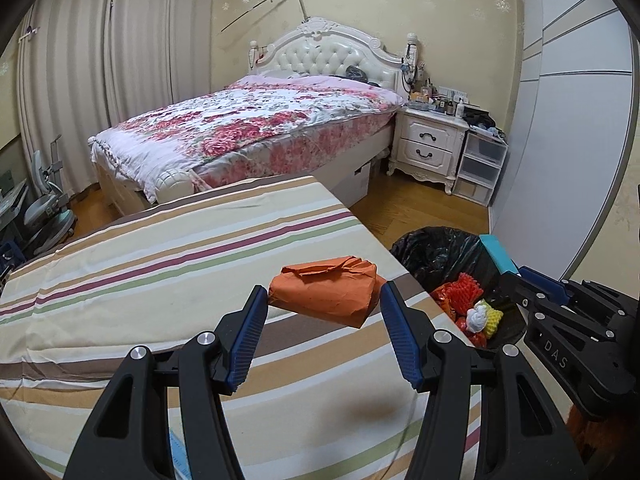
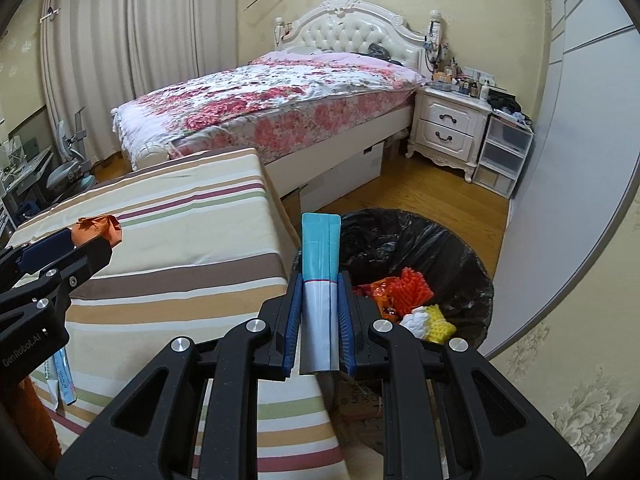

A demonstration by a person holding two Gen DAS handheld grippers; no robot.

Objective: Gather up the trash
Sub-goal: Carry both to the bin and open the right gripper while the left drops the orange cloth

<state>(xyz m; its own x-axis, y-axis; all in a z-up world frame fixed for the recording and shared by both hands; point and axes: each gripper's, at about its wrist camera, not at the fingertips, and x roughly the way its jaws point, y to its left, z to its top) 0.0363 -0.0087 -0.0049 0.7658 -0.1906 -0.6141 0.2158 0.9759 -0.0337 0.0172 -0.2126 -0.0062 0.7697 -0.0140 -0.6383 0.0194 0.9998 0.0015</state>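
Observation:
My left gripper [image 1: 322, 300] is shut on a crumpled orange paper packet [image 1: 324, 292], held just above the striped tablecloth [image 1: 160, 260] near the table's right edge. The right wrist view catches this left gripper [image 2: 80, 246] with the orange packet [image 2: 98, 228] at its tip. My right gripper [image 2: 320, 280] is shut on a flat teal-and-white pouch [image 2: 320, 248], which stands upright beside the rim of the black-bagged bin [image 2: 400, 236]. In the left wrist view, the right gripper [image 1: 532, 280] and the pouch [image 1: 498, 254] hang over the bin [image 1: 432, 248].
The bin holds red foam netting [image 2: 412, 284], yellow netting [image 2: 438, 326] and a white wad [image 2: 416, 320]. A floral bed [image 1: 260, 128], nightstand [image 1: 428, 144], plastic drawers [image 1: 480, 168] and wardrobe [image 1: 560, 140] stand behind. A cardboard box [image 2: 356, 404] lies on the floor by the table.

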